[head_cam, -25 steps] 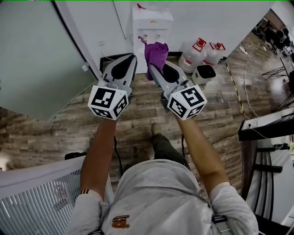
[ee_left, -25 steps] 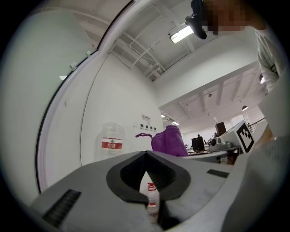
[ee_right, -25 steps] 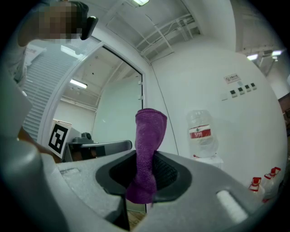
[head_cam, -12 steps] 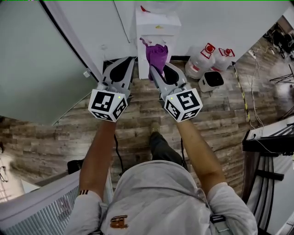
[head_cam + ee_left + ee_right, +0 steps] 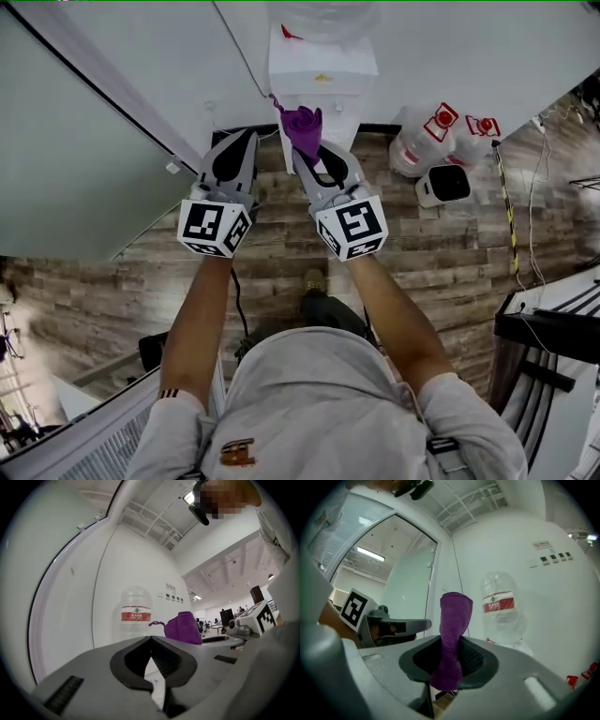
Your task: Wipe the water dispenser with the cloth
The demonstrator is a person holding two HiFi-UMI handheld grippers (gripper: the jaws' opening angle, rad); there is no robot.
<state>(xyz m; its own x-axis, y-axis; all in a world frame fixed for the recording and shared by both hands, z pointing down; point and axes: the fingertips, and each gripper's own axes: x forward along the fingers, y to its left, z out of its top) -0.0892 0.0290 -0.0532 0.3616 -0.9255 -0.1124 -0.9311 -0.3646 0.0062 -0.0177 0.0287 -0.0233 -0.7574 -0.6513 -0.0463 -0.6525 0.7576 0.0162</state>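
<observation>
Pinching what, that right gripper (image 5: 449, 641)?

Its 2 jaws squeeze a purple cloth (image 5: 454, 620). The cloth sticks up out of the jaws like a soft tube, and a bit hangs down under them.

And the left gripper (image 5: 150, 639)?

Its 2 jaws are pressed together at the tips, with nothing between them. It sits just beside the right one.

Where is the cloth from up top?

In the head view the cloth (image 5: 302, 127) is right at the front of the white water dispenser (image 5: 323, 70), near its top. I cannot tell if it touches.

Any writing?

The big clear bottle (image 5: 499, 606) on top of the dispenser has a red band label with white letters. They are too small to read. On the wall are a little sign (image 5: 541, 544) and a row of 4 dark squares (image 5: 555, 556). I cannot read those either.

What else?

2 water jugs (image 5: 417, 141) with red and white labels stand on the wood floor (image 5: 281, 262), right of the dispenser. A small white box with a black top (image 5: 442, 185) is just beside them. Each gripper has a cube (image 5: 214, 228) with black and white squares.
</observation>
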